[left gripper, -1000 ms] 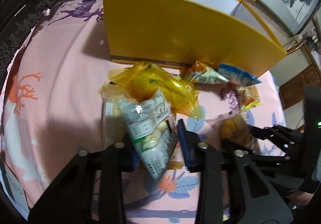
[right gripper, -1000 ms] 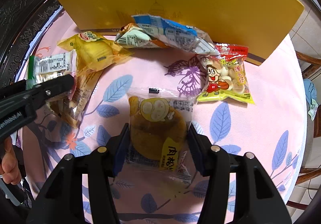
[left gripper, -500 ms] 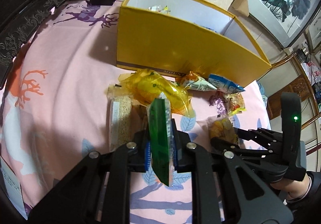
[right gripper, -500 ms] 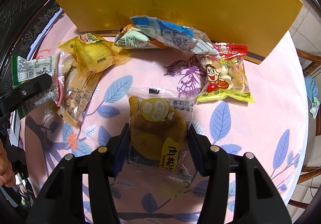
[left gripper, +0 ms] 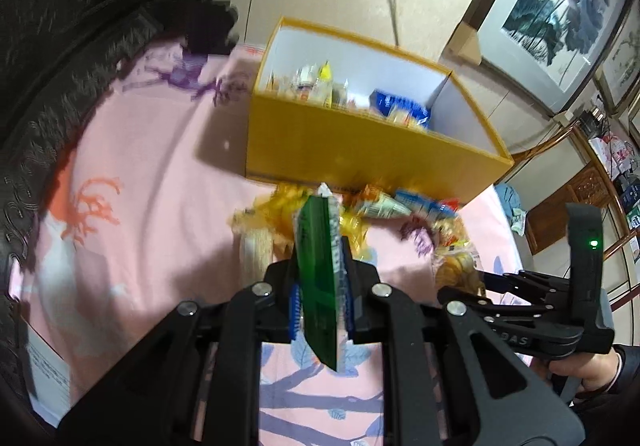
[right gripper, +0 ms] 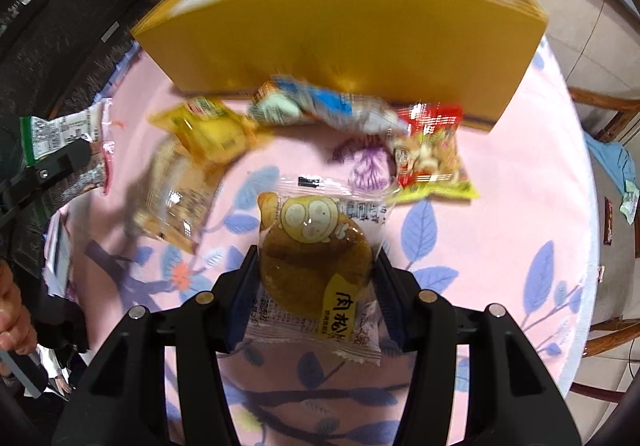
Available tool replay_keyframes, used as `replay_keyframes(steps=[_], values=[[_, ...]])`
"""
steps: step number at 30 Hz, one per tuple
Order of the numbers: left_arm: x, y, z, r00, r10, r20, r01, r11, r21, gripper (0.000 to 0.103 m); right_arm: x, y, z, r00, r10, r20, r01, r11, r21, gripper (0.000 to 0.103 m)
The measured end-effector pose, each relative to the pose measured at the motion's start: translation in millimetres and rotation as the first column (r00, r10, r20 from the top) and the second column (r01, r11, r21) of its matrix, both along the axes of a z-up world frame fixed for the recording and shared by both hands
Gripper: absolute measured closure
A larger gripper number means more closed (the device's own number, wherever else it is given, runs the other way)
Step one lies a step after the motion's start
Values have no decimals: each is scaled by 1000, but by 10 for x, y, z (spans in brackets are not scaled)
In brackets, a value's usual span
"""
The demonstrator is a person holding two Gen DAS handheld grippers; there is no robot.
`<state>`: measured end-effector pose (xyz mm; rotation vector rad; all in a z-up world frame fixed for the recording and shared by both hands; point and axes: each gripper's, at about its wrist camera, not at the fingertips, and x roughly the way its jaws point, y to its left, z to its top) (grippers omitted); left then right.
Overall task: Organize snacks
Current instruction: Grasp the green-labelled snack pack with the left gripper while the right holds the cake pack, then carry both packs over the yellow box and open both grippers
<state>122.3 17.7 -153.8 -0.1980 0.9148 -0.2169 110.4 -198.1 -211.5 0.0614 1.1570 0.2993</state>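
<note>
My left gripper (left gripper: 320,310) is shut on a green snack packet (left gripper: 318,278), held edge-on above the pink tablecloth. That packet also shows at the far left of the right wrist view (right gripper: 64,150). My right gripper (right gripper: 316,286) is shut on a clear-wrapped brown cake (right gripper: 312,258), lifted off the table. The yellow box (left gripper: 360,150) stands ahead with several snacks inside; it also shows in the right wrist view (right gripper: 340,42). Loose snacks lie before it: a yellow packet (right gripper: 212,130), a blue-white packet (right gripper: 332,110), a red packet (right gripper: 428,154) and a clear packet (right gripper: 176,202).
The table wears a pink cloth with blue leaves (right gripper: 500,206). A dark carved chair (left gripper: 80,26) stands at the left. Wooden chairs (right gripper: 612,118) are at the right edge. A framed picture (left gripper: 556,2) hangs on the wall behind the box.
Both grippers have risen with their packets, so the box's inside now shows. The left gripper shut on the green packet and turned it edge-on.
</note>
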Motion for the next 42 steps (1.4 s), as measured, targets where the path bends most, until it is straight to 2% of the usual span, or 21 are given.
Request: replay_keyframes(steps=[8, 16, 24, 27, 28, 29, 31, 33, 36, 42], values=[[207, -102, 555, 989, -31, 145, 33, 999, -10, 87, 154, -125, 661, 988, -53, 144, 43, 997, 71, 48], [683, -333, 984, 968, -63, 243, 59, 998, 23, 87, 560, -277, 1243, 949, -93, 303, 70, 994, 87, 48], [1515, -554, 1039, 983, -24, 182, 2, 993, 122, 87, 1195, -414, 1542, 915, -132, 381, 110, 991, 78, 48], [1724, -614, 999, 987, -15, 162, -9, 989, 147, 87, 1405, -423, 1565, 913, -136, 385, 118, 991, 68, 48], [1803, -641, 974, 990, -6, 144, -17, 987, 162, 82, 1463, -419, 1553, 915, -135, 379, 121, 991, 62, 47], [1850, -654, 958, 991, 3, 131, -25, 985, 169, 54, 1512, -422, 1547, 917, -137, 374, 125, 991, 56, 46], [1876, -662, 963, 989, 52, 140, -78, 979, 190, 20, 1576, -425, 1546, 919, -144, 368, 138, 989, 44, 30], [1853, -689, 980, 985, 50, 167, -86, 973, 214, 20, 1562, -432, 1545, 912, -152, 382, 150, 988, 33, 26], [1843, -737, 956, 986, 37, 162, -77, 966, 246, 20, 1528, -448, 1504, 916, -152, 371, 156, 988, 21, 26], [1628, -676, 867, 991, 52, 122, -79, 971, 227, 9, 1263, -625, 1383, 925, -202, 323, 197, 979, 48, 26]])
